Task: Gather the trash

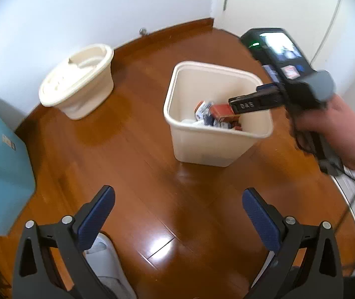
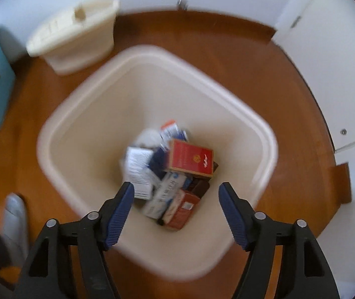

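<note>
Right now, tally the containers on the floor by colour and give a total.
Cream: 2, the open square bin holding boxes and the lidded round bucket.
Teal: 1, the box at the left edge.
Total: 3.

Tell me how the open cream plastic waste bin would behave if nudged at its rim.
The cream plastic waste bin probably slides on the glossy wooden floor. Holding only small cartons, it looks light. Its narrower base suggests a high push may tip it.
</note>
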### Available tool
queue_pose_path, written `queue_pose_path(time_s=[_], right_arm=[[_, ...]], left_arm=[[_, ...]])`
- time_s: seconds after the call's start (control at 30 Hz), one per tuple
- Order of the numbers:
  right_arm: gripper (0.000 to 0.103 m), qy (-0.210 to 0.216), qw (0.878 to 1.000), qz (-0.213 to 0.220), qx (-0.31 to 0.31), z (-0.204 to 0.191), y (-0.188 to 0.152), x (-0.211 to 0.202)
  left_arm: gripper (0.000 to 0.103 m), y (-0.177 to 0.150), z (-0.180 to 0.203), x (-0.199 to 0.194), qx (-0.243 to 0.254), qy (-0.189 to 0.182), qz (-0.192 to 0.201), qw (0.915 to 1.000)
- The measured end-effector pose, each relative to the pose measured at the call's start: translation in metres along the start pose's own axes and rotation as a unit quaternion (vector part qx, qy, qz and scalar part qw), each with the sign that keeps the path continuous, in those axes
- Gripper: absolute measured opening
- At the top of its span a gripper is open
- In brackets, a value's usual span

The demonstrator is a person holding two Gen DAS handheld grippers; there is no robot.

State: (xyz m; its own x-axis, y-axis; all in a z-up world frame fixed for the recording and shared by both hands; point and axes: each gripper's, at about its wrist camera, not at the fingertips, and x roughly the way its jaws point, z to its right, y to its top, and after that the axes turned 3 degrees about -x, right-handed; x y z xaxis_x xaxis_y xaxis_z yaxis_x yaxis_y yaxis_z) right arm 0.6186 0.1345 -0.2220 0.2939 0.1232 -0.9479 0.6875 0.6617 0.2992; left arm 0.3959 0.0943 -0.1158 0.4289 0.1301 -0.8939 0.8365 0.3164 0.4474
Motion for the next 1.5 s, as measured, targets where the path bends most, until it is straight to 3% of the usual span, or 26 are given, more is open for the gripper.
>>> queue_pose_path(time_s=[0.17, 0.33, 0.47, 0.6, 0.7, 0.8, 0.9, 1.13, 1.5], right_arm=[[0.103, 0.002, 0.997, 0.072, 0.019, -0.017, -0.047, -0.111], [0.103, -0.020, 0.994, 0.105, 0.031, -0.042, -0.106, -0.213], [0.103, -0.029, 0.979, 0.175, 0.096, -0.062, -0.185, -0.298], [0.103, -0.029, 0.961, 0.226, 0.159, -0.082, -0.255, -0.347], [0.103, -0.030, 0.949, 0.265, 0.169, -0.106, -0.290, -0.376], [0.103, -0.045, 0.945, 0.285, 0.156, -0.130, -0.317, -0.385], [0.103, -0.029, 0.946, 0.290, 0.143, -0.149, -0.331, -0.387], [0.103, -0.039, 0.953, 0.275, 0.120, -0.170, -0.339, -0.375], [0.103, -0.033, 0.957, 0.268, 0.108, -0.167, -0.335, -0.367]], left_arm=[[0.103, 0.002, 0.009, -0.070, 0.050, 0.008, 0.053, 0.9973], [0.103, -0.016, 0.005, -0.152, 0.093, 0.009, 0.118, 0.9886], [0.103, -0.051, -0.005, -0.200, 0.105, 0.001, 0.155, 0.9823], [0.103, -0.095, -0.007, -0.220, 0.114, -0.019, 0.167, 0.9791], [0.103, -0.134, -0.004, -0.225, 0.127, -0.037, 0.163, 0.9778], [0.103, -0.160, -0.005, -0.225, 0.127, -0.055, 0.148, 0.9791], [0.103, -0.177, -0.011, -0.220, 0.108, -0.045, 0.138, 0.9835], [0.103, -0.179, -0.025, -0.227, 0.079, -0.053, 0.161, 0.9824], [0.103, -0.176, -0.040, -0.232, 0.042, -0.055, 0.177, 0.9819]])
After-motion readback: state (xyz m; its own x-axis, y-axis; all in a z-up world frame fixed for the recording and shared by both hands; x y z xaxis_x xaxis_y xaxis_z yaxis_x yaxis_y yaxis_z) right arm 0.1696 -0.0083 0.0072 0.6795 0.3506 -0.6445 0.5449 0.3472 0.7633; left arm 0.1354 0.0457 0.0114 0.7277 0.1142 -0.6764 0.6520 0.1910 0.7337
